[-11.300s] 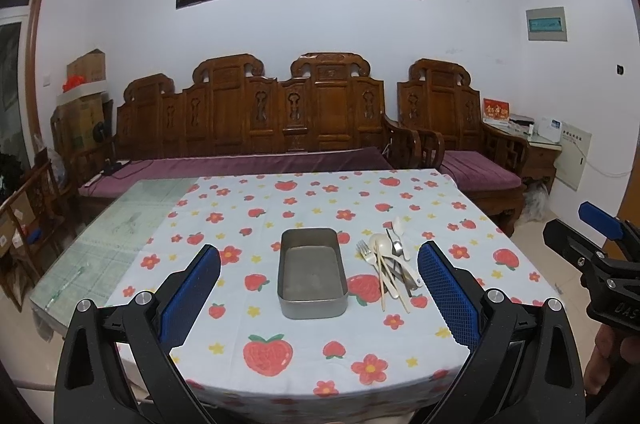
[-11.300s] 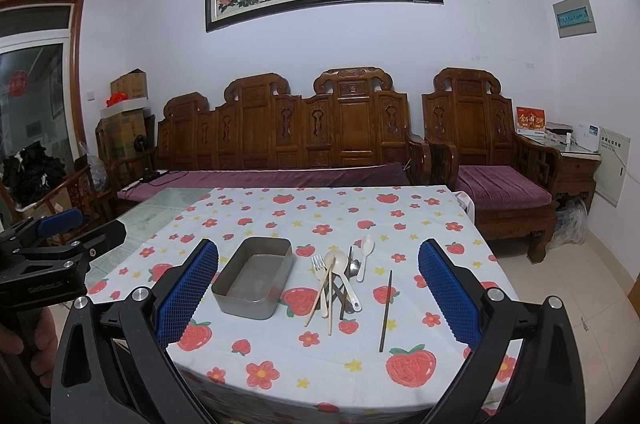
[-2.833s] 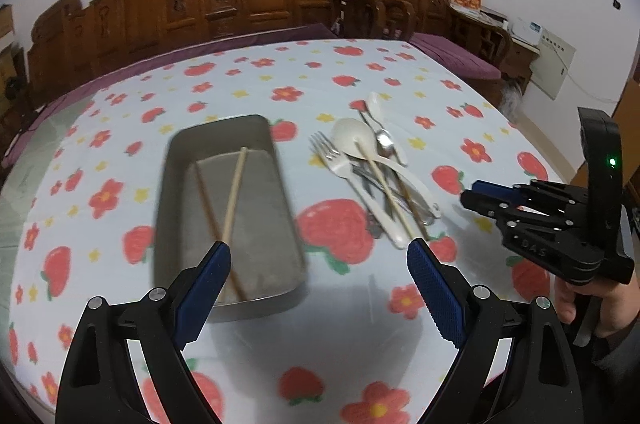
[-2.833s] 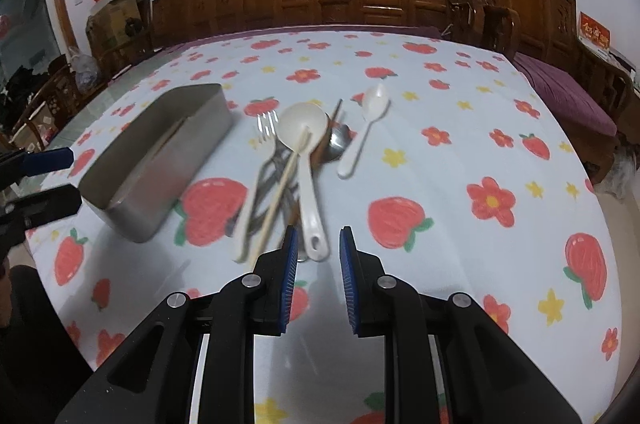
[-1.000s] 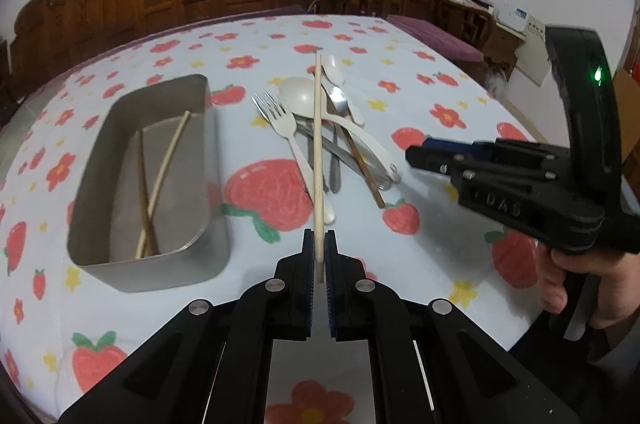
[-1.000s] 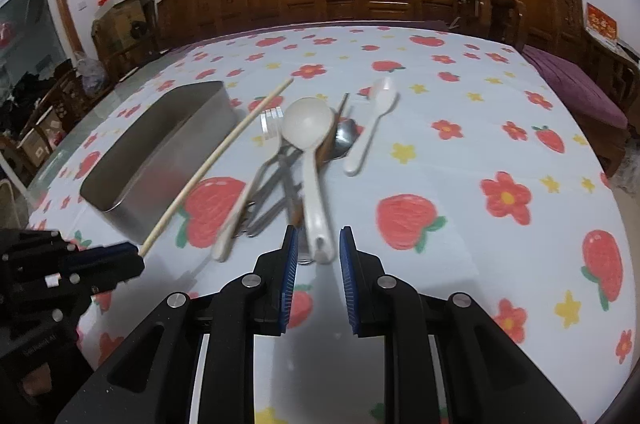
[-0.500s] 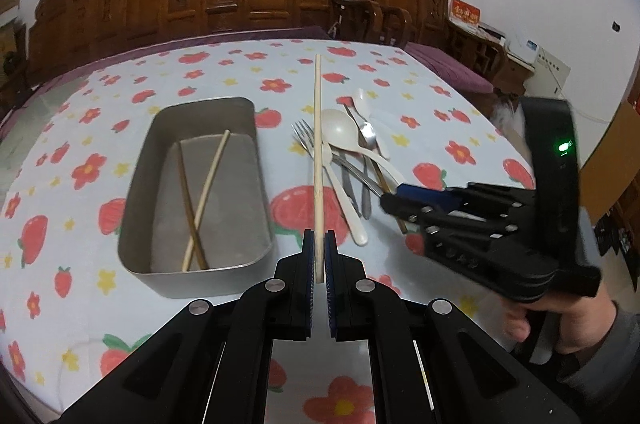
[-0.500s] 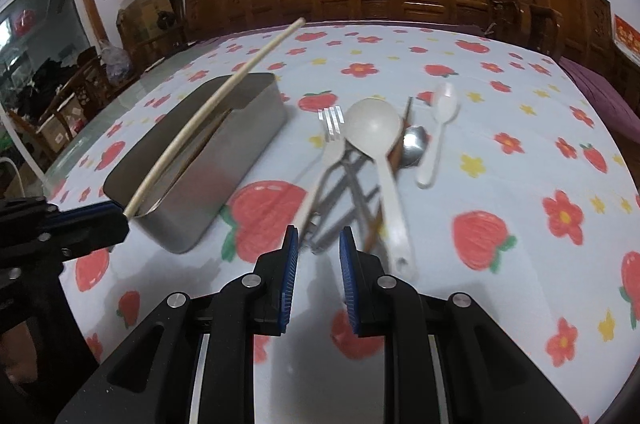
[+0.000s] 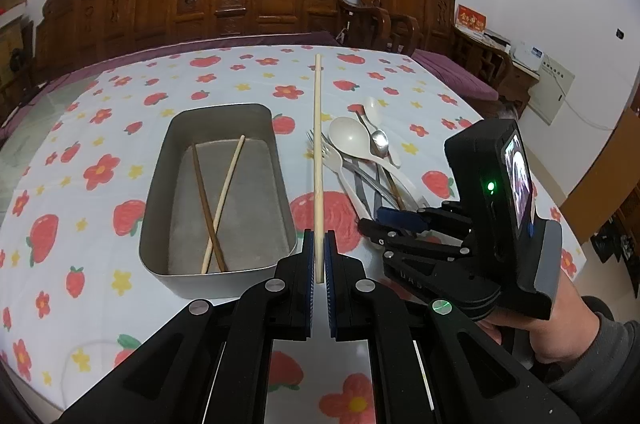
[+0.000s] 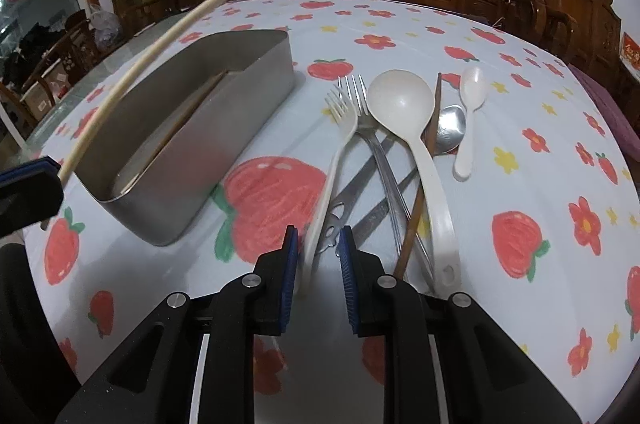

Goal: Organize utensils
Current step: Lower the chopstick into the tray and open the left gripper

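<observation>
Strawberry-print cloth covers the counter (image 9: 100, 128). Left claw (image 9: 319, 256) pinches a long pale wooden chopstick (image 9: 317, 160) beside the grey metal tin (image 9: 280, 184); held by its end, it could swing and miss. Right claw (image 10: 318, 256), partly spread, straddles the cream plastic fork (image 10: 332, 160) and could bump the other utensils.

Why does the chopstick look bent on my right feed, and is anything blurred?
Right wrist view: fisheye distortion bows the pale wooden chopstick near the frame edge; the white plastic fork's handle is smeared near the right tongs. Left wrist view: the chopstick runs straight from the left tongs, sharp.
</observation>
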`<state>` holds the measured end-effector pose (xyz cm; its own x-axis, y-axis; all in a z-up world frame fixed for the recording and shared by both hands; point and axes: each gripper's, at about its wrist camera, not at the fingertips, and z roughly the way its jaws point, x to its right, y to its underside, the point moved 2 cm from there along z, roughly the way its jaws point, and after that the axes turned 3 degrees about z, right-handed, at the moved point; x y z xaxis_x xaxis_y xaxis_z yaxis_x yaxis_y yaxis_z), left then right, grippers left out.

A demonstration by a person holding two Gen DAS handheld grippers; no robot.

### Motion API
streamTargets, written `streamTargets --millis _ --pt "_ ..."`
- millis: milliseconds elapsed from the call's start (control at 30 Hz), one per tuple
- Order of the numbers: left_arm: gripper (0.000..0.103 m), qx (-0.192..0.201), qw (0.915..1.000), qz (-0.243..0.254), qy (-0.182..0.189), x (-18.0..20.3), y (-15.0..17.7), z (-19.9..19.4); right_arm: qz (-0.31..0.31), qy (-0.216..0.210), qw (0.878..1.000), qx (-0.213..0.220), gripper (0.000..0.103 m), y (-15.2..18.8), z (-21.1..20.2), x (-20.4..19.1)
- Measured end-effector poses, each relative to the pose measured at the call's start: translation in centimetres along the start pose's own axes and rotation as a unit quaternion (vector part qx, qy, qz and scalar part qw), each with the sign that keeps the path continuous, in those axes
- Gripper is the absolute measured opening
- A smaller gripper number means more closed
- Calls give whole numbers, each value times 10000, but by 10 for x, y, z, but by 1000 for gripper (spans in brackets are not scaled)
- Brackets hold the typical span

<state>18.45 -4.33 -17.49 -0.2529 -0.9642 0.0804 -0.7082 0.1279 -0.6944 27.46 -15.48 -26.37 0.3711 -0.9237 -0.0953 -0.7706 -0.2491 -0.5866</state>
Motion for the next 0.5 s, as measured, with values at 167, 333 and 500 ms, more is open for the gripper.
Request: streamTargets --millis 167,333,500 --pt "4 45 10000 19 -33 0 -1 -5 -10 82 9999 -80 17 5 -1 -2" --pt "4 85 9999 9 -72 -2 -3 -9 26 34 10000 -79 13 8 -6 -2" --pt "4 115 9999 2 -127 -7 -5 -11 77 -62 9999 41 13 7 -17 -2"
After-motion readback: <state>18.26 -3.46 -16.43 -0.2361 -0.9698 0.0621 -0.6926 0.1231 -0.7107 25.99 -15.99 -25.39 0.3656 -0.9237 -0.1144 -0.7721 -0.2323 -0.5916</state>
